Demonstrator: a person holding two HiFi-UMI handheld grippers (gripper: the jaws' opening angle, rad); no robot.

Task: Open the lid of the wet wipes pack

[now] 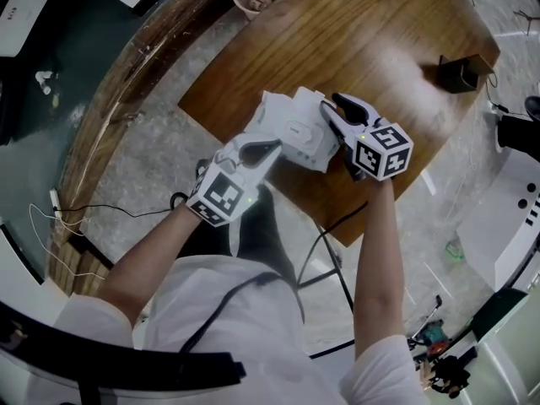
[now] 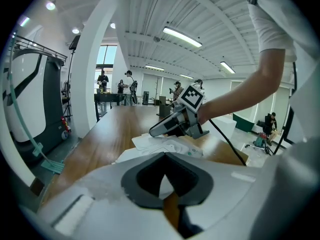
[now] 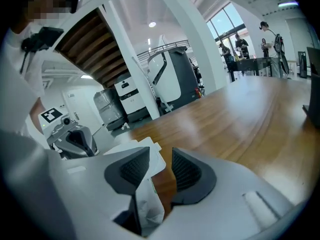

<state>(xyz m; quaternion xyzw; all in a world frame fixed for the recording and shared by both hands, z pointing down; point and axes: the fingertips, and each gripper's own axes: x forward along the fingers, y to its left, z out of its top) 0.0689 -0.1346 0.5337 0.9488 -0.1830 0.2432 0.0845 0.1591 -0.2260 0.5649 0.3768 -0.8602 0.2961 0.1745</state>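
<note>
Step in hand: securing the pack before lifting the lid. By my reading the lid is not yet open.

- Wet wipes pack (image 1: 283,116): lies close to the near edge of the wooden table (image 1: 396,32), between the two grippers.
- Left gripper (image 1: 270,149): jaws drawn together at the tips, seemingly pinching the pack's near-left edge.
- Right gripper (image 1: 332,106): jaws parted. Crumpled white film from the pack's right end sits between them, touching one pad only.
- Lid (image 1: 297,131): rounded panel on the top face, appears flat.
- Pack: white and soft, wrapper wrinkled and bulging at the ends.

Next move, judged: the right jaws must find the lid's lip rather than loose film, close, then lift while the left holds the pack down.
</note>
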